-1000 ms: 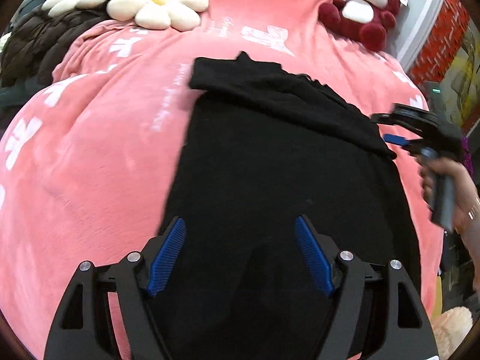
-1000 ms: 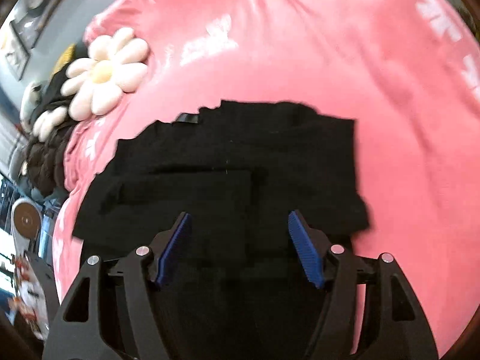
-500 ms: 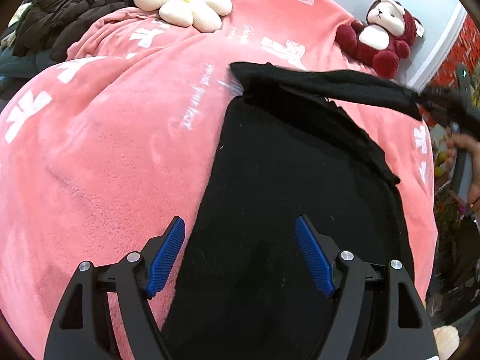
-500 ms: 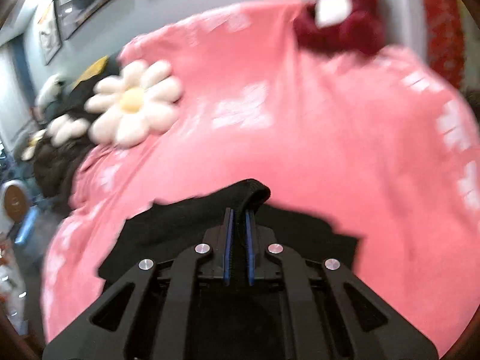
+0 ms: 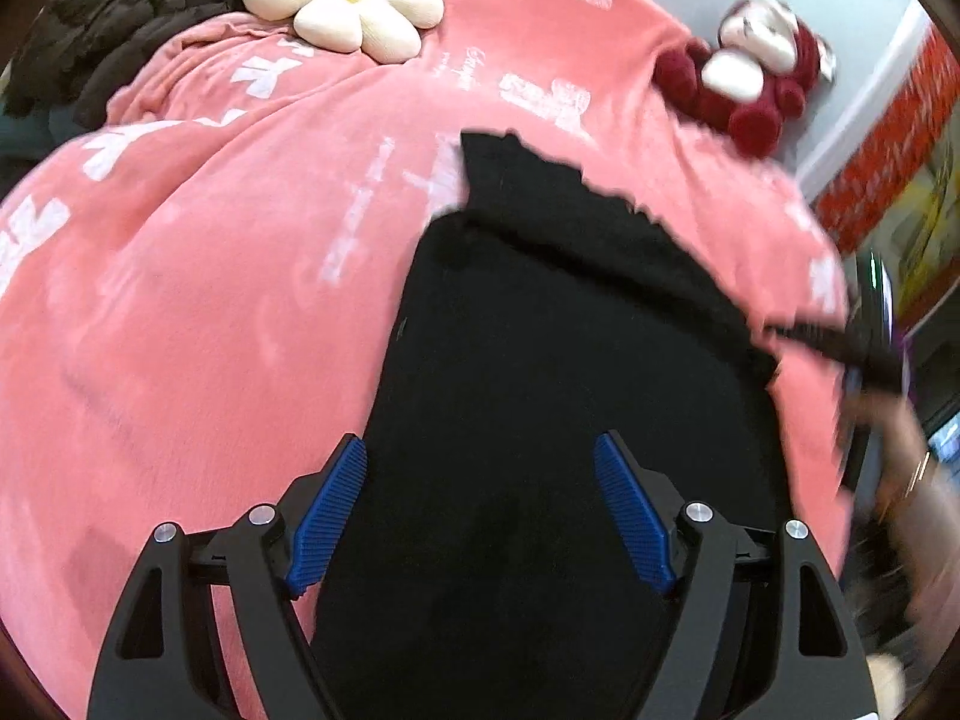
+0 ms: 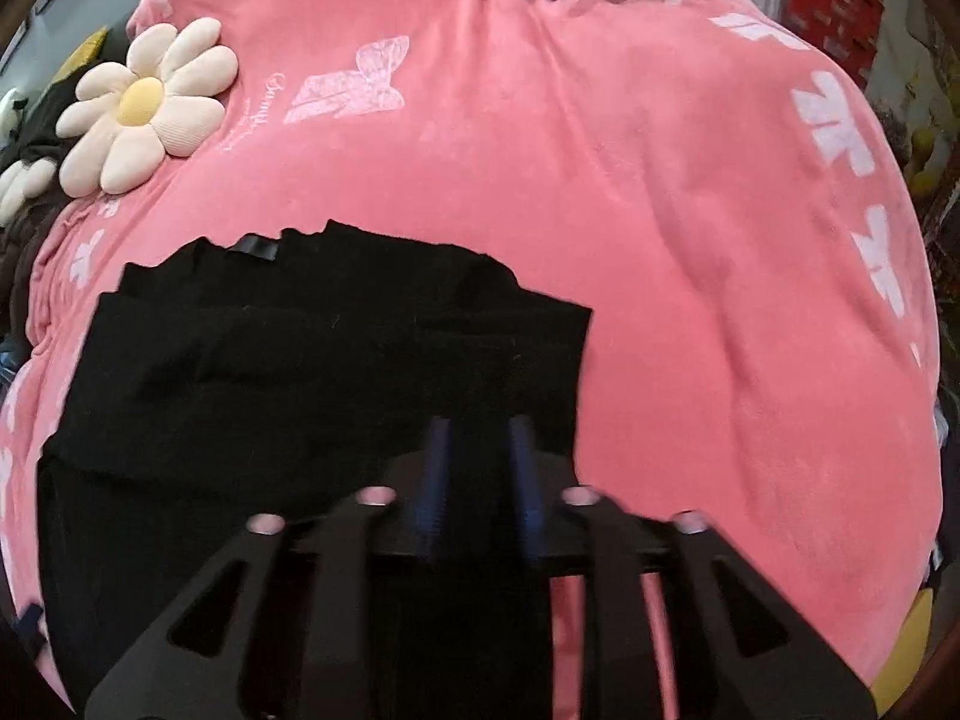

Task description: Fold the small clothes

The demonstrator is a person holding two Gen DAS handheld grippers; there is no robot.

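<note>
Mostly flat black garment [image 5: 540, 390], top edge folded

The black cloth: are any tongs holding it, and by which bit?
Nothing holds the black cloth. The left tongs stand wide open over it. The right tongs are opening, and the cloth lies flat.

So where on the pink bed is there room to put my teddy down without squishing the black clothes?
The pink blanket is bare across the wide stretch between the black garment and its far edge. Another free patch lies between the garment and the flower pillow. The corner by the red plush bear is taken, and both grippers hover over the garment.
</note>
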